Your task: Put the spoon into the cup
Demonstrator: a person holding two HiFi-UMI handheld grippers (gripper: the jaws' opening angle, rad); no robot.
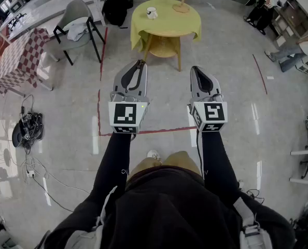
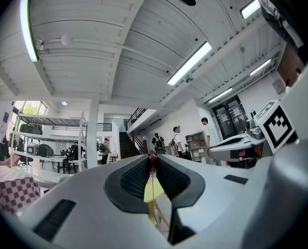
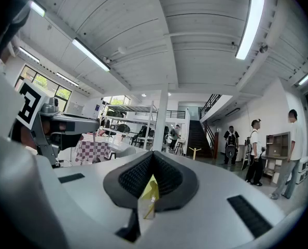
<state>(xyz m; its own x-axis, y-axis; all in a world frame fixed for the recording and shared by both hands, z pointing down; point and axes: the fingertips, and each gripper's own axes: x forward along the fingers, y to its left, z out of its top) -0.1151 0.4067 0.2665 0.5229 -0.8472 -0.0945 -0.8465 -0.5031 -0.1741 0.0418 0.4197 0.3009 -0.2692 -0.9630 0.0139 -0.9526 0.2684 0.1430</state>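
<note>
Holding nothing on either side; task judged not yet begun.

- Left gripper (image 1: pixel 139 63): held level and pointed forward. Its fingers (image 2: pixel 129 179) are drawn narrow, with the tips meeting and only a slit lower down. Nothing sits between them.
- Right gripper (image 1: pixel 195 68): same attitude. Its fingers (image 3: pixel 135 178) are closed tip to tip and empty.
- Cup (image 1: pixel 151 13): white and upright on the round bench (image 1: pixel 187 24) with the yellow cloth. It stands well beyond both sets of fingertips, straight ahead, nearer the line of the left fingers than that of the right. A strip of the yellow cloth shows through the slit of each pair.
- Spoon: not made out in any view, being either too small at this range or hidden. Nothing can be seen standing in the cup.
- Wooden stand (image 1: pixel 182 4): on the far part of the bench, right of the cup, roughly ahead of the right fingers.
- Floor (image 1: pixel 237 128): open grey floor lies between the fingertips and the bench.

Done: nothing that the pictures show. There is no contact with the cup or bench and no spoon in the fingers.

Left to do, as judged: close the gap to the bench, find the spoon, open one pair of fingers and take it. Then carry it over the cup's mouth and let it go inside.
</note>
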